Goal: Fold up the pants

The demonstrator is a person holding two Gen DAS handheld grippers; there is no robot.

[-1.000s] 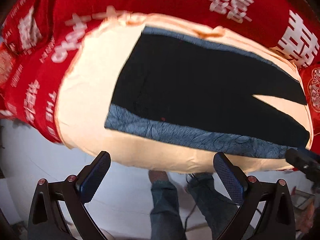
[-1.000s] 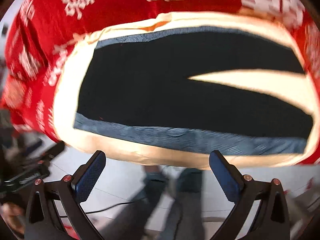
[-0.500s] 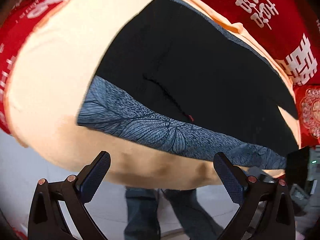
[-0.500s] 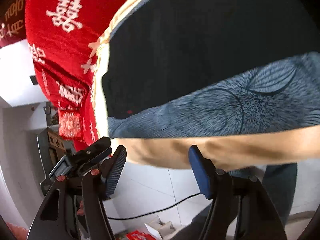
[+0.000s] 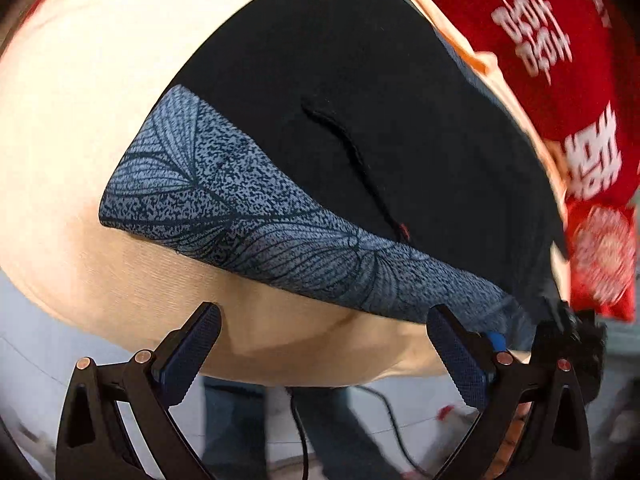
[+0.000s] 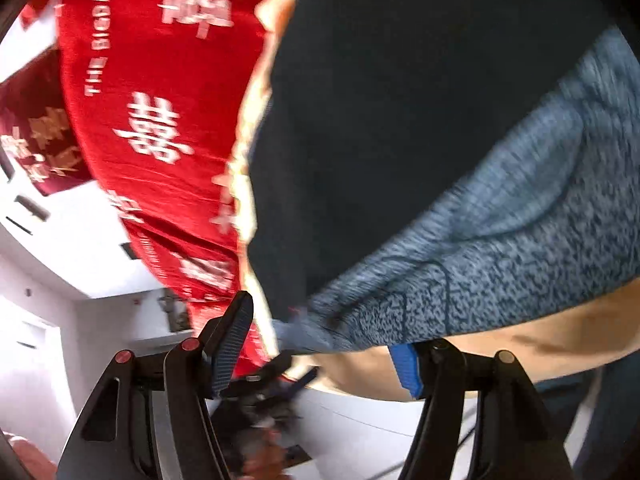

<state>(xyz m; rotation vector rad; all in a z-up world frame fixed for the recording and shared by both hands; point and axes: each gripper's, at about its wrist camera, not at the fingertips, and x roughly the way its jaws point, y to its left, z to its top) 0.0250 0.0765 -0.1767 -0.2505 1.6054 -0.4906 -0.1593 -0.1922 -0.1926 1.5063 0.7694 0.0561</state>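
Black pants (image 5: 360, 120) with a blue-grey leaf-print side stripe (image 5: 240, 216) lie flat on a cream cloth (image 5: 80, 160). My left gripper (image 5: 324, 344) is open, just in front of the cloth's near edge, below the stripe near the waist end. My right gripper (image 6: 328, 340) is open, its fingers either side of the stripe's corner (image 6: 400, 312); the pants (image 6: 400, 120) fill that view. The right gripper also shows in the left wrist view (image 5: 568, 320), at the stripe's far right end.
A red cloth with white characters (image 5: 560, 60) covers the table beyond the cream cloth and hangs at its side (image 6: 160, 120). The person's jeans-clad legs (image 5: 240, 420) and a cable stand on the white floor below.
Both grippers have moved closer to the near edge of the pants. The right gripper has swung to the stripe's end, and its fingers have opened wider around the corner.
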